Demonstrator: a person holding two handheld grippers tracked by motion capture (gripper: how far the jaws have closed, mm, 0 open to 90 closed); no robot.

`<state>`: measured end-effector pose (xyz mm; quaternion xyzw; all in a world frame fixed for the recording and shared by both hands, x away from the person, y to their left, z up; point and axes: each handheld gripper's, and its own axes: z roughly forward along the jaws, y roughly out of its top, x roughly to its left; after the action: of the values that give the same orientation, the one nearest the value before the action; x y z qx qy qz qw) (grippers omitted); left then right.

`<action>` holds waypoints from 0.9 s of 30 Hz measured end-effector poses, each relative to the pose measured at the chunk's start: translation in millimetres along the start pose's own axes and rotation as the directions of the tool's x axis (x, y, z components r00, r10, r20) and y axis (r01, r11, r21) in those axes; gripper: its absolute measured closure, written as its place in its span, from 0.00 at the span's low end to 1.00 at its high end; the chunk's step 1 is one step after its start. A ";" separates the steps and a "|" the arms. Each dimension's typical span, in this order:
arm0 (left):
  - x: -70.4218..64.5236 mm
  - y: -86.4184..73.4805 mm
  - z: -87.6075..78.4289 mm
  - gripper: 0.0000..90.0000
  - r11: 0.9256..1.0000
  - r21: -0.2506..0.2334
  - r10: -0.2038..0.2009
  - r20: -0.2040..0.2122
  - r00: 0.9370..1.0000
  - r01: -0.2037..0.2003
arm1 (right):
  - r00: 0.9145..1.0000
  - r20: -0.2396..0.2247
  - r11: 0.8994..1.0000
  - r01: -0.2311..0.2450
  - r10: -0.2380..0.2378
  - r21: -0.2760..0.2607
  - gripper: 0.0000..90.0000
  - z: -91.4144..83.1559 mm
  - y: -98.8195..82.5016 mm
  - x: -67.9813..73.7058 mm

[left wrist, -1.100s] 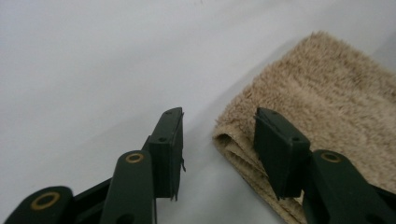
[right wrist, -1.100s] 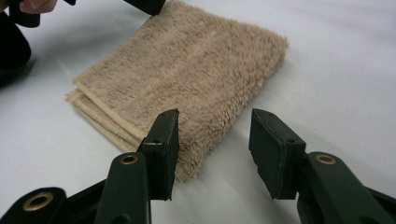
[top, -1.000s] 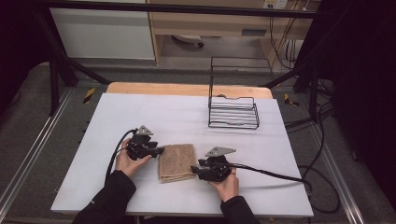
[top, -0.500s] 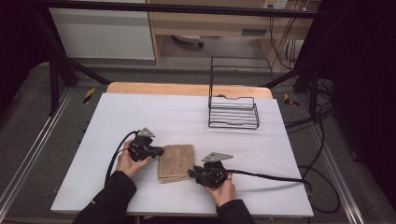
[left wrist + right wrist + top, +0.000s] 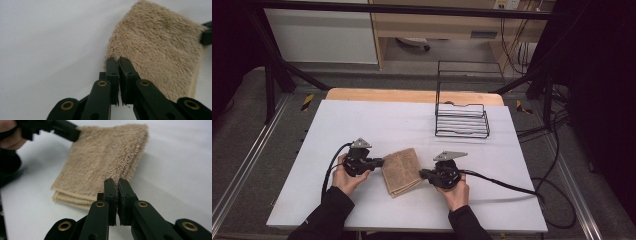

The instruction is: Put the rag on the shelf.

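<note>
A folded tan towel (image 5: 402,171) lies flat and slightly skewed on the white table (image 5: 362,125), near its front. My left gripper (image 5: 381,161) is shut, and its tips rest against the towel's left edge. The left gripper view shows the closed jaws (image 5: 117,60) meeting the fluffy towel (image 5: 160,50) at its rim, with no cloth visibly between them. My right gripper (image 5: 422,173) is also shut and touches the towel's right edge. In the right gripper view its closed tips (image 5: 114,181) sit at the folded side of the towel (image 5: 105,155), with the left gripper (image 5: 67,130) across the cloth.
A black wire rack (image 5: 462,120) stands at the back right of the table. The right gripper's cable (image 5: 502,182) trails off to the right over the tabletop. A wooden strip (image 5: 412,95) runs along the far edge.
The towel has turned a little and now lies skewed. My right gripper dipped toward the front edge, then came back up against the towel. The left gripper has barely moved.
</note>
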<state>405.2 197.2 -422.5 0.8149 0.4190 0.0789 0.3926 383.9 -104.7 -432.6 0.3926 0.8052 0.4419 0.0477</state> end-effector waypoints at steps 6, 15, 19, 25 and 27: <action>-11.0 -17.7 -2.4 0.95 0.999 0.023 -0.022 -0.046 0.999 0.023 | 0.996 0.046 0.997 0.077 -0.077 0.010 0.95 22.1 7.9 -14.2; -12.4 -10.8 -5.1 0.85 0.999 0.003 0.053 -0.090 0.995 -0.053 | 0.991 0.095 0.995 0.096 -0.094 -0.013 0.82 28.7 6.3 -16.9; -6.0 11.4 -2.8 0.62 0.996 -0.026 0.082 -0.117 0.990 -0.085 | 0.993 0.086 0.993 0.090 -0.083 -0.077 0.65 13.4 10.0 -16.7; 5.8 40.9 21.6 0.50 0.997 -0.031 0.069 -0.091 0.993 -0.072 | 0.995 0.080 0.992 0.074 -0.066 -0.098 0.44 -0.2 4.0 -18.7; 7.6 45.9 33.6 0.48 0.997 -0.020 0.072 -0.082 0.994 -0.074 | 0.993 0.093 0.992 0.080 -0.071 -0.096 0.37 -1.9 1.2 -20.0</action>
<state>453.9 167.9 -414.5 0.8212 0.4036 0.1309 0.3816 397.6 -119.1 -435.9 0.3784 0.7935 0.4612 0.1201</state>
